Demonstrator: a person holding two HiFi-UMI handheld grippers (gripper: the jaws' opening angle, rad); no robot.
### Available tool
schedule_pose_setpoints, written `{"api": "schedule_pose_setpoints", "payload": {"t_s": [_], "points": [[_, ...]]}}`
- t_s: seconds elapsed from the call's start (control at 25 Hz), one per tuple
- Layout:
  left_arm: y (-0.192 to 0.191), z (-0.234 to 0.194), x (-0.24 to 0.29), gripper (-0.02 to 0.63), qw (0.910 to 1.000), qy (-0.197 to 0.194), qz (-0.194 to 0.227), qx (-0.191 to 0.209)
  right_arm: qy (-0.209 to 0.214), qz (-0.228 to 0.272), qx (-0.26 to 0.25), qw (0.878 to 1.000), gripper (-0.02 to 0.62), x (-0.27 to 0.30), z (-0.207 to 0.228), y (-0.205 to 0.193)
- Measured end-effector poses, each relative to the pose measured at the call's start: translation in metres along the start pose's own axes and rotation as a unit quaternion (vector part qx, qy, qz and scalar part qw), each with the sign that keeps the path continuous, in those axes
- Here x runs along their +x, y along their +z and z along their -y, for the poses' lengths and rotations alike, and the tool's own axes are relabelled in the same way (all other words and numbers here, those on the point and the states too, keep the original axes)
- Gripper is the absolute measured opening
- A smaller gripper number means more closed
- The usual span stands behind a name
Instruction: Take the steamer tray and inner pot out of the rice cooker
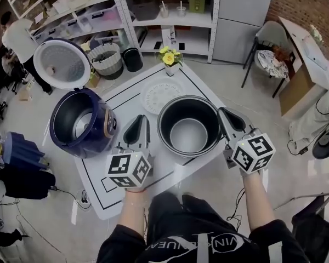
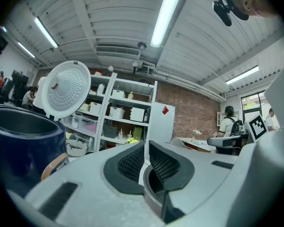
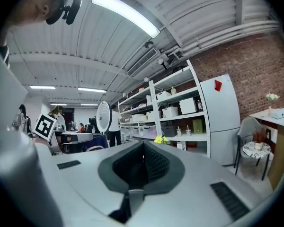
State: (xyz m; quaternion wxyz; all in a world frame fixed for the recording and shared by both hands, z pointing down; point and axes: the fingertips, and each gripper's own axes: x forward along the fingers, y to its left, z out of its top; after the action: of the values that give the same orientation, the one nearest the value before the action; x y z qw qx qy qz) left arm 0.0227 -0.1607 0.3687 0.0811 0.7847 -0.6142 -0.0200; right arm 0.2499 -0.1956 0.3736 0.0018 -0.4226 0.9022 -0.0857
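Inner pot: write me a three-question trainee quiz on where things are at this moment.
1. True or false: the inner pot sits inside the rice cooker.
2. What has its fingers closed on the inner pot? A) left gripper only B) right gripper only C) both
3. Fill in: the steamer tray lies on the ____.
Key: 1 false; 2 C; 3 table.

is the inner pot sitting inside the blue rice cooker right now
No, the inner pot is out of the rice cooker, held beside it between the left gripper and right gripper.
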Motion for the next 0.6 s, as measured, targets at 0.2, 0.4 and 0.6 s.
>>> {"api": "schedule_pose_setpoints", "payload": {"t_s": [0.2,0.4,0.6], "points": [[0.020,0.006,-0.008,0.023,0.9998,-0.005,0.018,0.012,0.028,0.026,0.007,0.999,0.000,-0.004,-0.015,0.018],[0.038,0.011,-0.021,0.020,0.9992,-0.004,0.035,0.020,0.049,0.036,0.004,0.998,-0.002,-0.008,-0.027,0.032],[0.059,0.015,-0.033,0.018,0.9979,-0.002,0.053,0.037,0.064,0.044,0.001,0.997,-0.002,-0.014,-0.039,0.042]]}}
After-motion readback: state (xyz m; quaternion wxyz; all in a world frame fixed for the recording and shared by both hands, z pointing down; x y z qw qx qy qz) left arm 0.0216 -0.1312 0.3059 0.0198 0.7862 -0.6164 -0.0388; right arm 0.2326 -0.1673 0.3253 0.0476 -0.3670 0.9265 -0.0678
